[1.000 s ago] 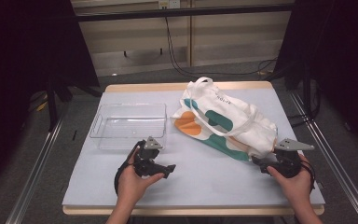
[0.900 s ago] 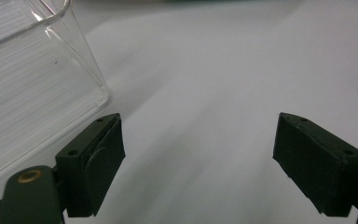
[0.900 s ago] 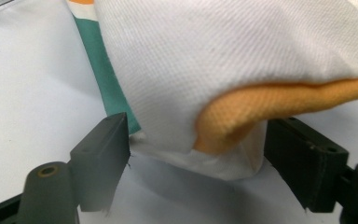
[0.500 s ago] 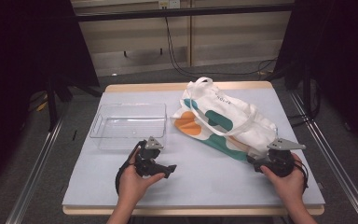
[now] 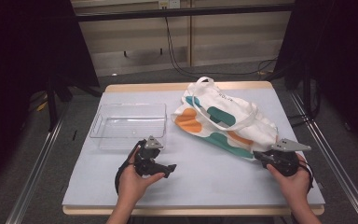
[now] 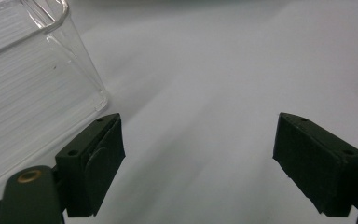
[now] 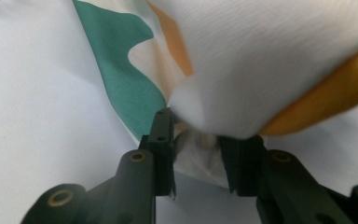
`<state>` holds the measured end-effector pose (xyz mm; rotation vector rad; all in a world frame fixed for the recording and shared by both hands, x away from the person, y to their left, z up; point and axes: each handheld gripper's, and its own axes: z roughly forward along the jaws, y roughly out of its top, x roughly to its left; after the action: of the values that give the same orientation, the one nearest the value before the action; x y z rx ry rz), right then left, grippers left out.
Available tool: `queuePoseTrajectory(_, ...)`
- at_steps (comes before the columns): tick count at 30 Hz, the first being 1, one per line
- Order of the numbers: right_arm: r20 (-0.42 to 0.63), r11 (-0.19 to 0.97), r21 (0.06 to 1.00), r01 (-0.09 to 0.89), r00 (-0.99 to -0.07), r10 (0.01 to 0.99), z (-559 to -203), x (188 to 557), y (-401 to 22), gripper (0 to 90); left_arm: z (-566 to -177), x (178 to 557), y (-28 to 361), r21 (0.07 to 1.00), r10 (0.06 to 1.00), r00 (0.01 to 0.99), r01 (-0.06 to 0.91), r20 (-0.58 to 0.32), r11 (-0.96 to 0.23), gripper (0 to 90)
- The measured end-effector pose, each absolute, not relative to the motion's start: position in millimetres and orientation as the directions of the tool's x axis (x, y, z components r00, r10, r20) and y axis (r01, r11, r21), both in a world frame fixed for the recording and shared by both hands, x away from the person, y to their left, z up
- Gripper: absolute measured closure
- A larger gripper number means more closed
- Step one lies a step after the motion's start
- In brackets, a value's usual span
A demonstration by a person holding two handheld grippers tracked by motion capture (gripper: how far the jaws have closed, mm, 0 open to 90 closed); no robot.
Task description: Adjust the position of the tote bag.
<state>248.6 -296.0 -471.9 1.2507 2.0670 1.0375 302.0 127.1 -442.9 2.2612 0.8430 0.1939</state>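
Observation:
A white tote bag with teal and orange shapes lies flat on the right half of the table, handles towards the far edge. My right gripper is at the bag's near right corner, shut on a fold of its fabric; in the right gripper view the cloth bunches between the jaws of the right gripper. My left gripper rests low on the table, left of centre, pointing right. The left gripper stands open over bare tabletop.
A clear plastic bin stands at the left, just beyond my left hand; its corner is close beside the left jaw. The white table surface lies between the two hands. Metal rails run along both table sides.
My right hand has shifted slightly left onto the bag's near corner. The left hand and the bin have stayed put.

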Motion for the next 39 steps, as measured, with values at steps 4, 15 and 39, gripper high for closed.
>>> queuePoseTrajectory(4,-0.056,0.311,0.817,0.486,-0.47,0.881,-472.7,246.7,-295.6,72.6,-443.3,303.2,122.8,0.667,0.617,0.781,0.512,-0.099,-0.541,16.2)
queuePoseTrajectory(15,-0.073,0.332,0.817,0.472,-0.486,0.871,-472.1,234.0,-305.8,77.3,-434.0,311.1,117.6,0.684,0.607,0.788,0.501,-0.107,-0.531,16.2)
queuePoseTrajectory(39,-0.151,0.408,0.803,0.434,-0.514,0.844,-471.5,203.6,-313.9,77.0,-403.3,390.6,47.3,0.736,0.618,0.786,0.435,-0.029,-0.519,18.0)
